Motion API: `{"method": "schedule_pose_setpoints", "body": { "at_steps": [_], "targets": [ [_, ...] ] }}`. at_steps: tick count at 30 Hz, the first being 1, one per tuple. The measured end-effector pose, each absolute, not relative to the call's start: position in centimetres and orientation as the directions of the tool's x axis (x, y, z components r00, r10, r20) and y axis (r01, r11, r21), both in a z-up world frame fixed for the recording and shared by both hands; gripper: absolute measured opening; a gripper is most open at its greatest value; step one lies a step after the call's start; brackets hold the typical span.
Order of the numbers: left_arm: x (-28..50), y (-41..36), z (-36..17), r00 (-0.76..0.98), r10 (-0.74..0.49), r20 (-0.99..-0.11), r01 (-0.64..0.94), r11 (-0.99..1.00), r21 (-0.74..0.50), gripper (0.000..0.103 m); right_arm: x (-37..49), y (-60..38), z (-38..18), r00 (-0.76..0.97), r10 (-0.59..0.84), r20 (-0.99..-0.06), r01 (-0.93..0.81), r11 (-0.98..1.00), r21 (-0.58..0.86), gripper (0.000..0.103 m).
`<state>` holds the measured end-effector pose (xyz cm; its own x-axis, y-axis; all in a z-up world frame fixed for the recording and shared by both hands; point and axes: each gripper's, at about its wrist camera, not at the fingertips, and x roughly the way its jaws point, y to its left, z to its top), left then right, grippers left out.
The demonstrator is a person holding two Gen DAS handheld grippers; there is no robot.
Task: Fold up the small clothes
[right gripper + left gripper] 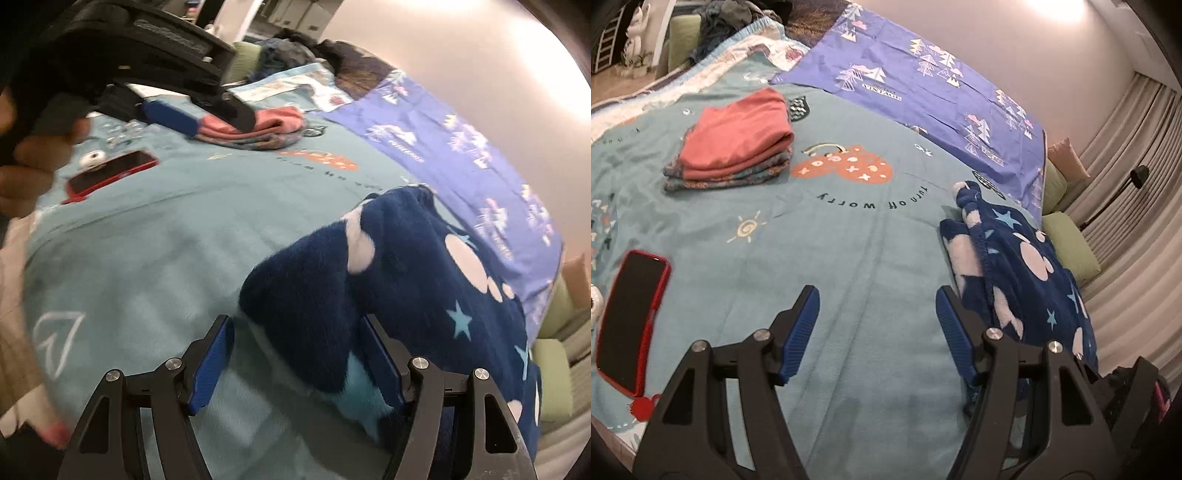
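Note:
A navy fleece garment [1027, 273] with pink circles and blue stars lies crumpled on the teal blanket [849, 266] at the right; it also shows in the right wrist view [399, 288]. A stack of folded clothes [735, 144], coral on top, sits at the far left [258, 125]. My left gripper [877, 325] is open and empty above the blanket, just left of the garment. My right gripper [297, 354] is open, its jaws low around the garment's near edge, not closed on it.
A red-cased phone [629, 317] and a small white round object [595, 299] lie at the blanket's left edge. A purple sheet [923, 85] covers the far right. Unfolded clothes [731, 18] are heaped at the back. Green cushions [1071, 251] and curtains lie beyond the right edge.

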<state>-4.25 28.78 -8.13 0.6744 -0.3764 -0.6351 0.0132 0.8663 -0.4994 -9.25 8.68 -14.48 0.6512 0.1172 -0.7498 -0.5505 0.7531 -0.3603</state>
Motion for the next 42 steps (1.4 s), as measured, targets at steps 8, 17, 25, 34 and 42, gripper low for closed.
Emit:
{"method": "schedule_pose_setpoints", "body": {
  "at_steps": [8,17,25,34,42],
  "targets": [
    [1.3,24.8,-8.3,0.574,-0.59,-0.569,0.184,0.769,-0.612,0.076,-8.1,7.1,-12.1,0.657,0.204,-0.726,-0.521,0.818,-0.242,0.024],
    [8.8,17.8,-11.5,0.345,-0.77,-0.537,0.196,0.619,-0.761,0.079,-6.7,4.9,-10.1,0.61,0.285,-0.739,-0.496,0.865,-0.076,0.023],
    [10.1,15.6,-11.0,0.352,-0.76,-0.546,0.227,0.635,-0.738,0.048,-6.5,3.5,-10.0,0.584,0.345,-0.735,-0.485,0.874,0.025,0.023],
    [8.8,13.5,-5.2,0.445,-0.66,-0.605,0.311,0.747,-0.587,0.037,-6.5,0.4,-8.3,0.588,0.435,-0.682,-0.464,0.872,0.155,0.022],
    [7.1,8.6,1.0,0.51,-0.554,-0.658,0.401,0.83,-0.387,0.034,-8.3,-4.8,-5.4,0.665,0.461,-0.587,-0.423,0.881,0.212,0.022]
  ]
}}
